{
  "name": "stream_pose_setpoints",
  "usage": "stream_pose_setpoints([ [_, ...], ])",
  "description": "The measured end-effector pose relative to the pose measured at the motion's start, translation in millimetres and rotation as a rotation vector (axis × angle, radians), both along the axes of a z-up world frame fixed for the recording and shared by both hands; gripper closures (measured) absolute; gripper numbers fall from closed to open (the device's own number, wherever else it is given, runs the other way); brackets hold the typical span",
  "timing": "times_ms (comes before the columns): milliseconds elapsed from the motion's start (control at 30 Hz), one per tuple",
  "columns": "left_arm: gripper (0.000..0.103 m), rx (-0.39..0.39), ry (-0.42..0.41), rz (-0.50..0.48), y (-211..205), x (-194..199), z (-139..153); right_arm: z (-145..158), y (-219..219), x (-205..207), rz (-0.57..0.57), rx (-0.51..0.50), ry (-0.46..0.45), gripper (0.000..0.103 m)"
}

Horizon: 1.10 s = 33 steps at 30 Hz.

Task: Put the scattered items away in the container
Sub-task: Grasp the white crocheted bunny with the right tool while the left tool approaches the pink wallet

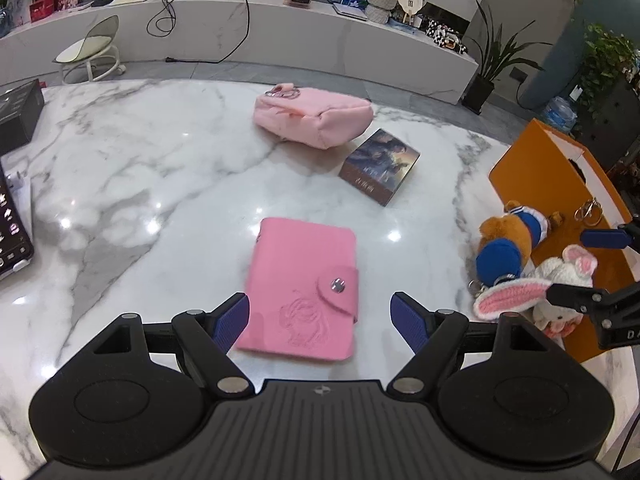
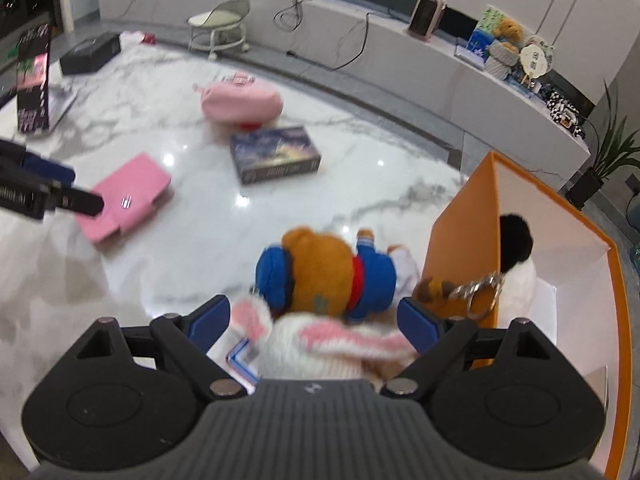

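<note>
A pink snap wallet [image 1: 302,290] lies flat on the marble table, between the wide-open jaws of my left gripper [image 1: 320,322], which hovers over its near end. The wallet also shows in the right wrist view [image 2: 128,196]. My right gripper [image 2: 314,320] is open around a white and pink knitted bunny [image 2: 320,346] beside a brown plush bear in blue [image 2: 324,276]. The bunny [image 1: 532,288] and bear [image 1: 508,244] lie against the orange box [image 1: 560,184]. A pink pouch [image 1: 312,116] and a dark picture box [image 1: 380,166] lie farther back.
The orange box [image 2: 460,236] is open, white inside, with a black and white plush [image 2: 516,256] and a keyring [image 2: 480,288] at its edge. A black box [image 1: 18,116] and a dark device [image 1: 12,224] lie at the table's left. A low marble ledge runs behind.
</note>
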State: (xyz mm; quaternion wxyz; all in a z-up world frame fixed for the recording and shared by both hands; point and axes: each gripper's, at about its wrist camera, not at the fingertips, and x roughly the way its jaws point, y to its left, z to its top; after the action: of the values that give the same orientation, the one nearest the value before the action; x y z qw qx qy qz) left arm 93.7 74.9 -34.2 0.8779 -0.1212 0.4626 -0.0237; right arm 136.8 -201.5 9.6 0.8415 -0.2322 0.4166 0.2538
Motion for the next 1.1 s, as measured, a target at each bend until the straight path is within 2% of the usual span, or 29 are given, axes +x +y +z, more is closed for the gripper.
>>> stream_pose_setpoints([
  [233, 0.011, 0.011, 0.002, 0.029, 11, -5, -3, -10, -5, -3, 0.0, -0.043, 0.021, 0.011],
  [400, 0.011, 0.046, 0.006, 0.016, 10, -3, -8, -21, -2, -3, 0.015, -0.075, 0.025, 0.01],
  [733, 0.011, 0.067, 0.05, -0.003, 6, 0, -24, -30, 4, -6, 0.045, -0.119, 0.019, 0.006],
  [1100, 0.011, 0.072, 0.062, -0.008, 5, 0, -30, -49, 14, -13, 0.12, -0.26, -0.061, 0.006],
])
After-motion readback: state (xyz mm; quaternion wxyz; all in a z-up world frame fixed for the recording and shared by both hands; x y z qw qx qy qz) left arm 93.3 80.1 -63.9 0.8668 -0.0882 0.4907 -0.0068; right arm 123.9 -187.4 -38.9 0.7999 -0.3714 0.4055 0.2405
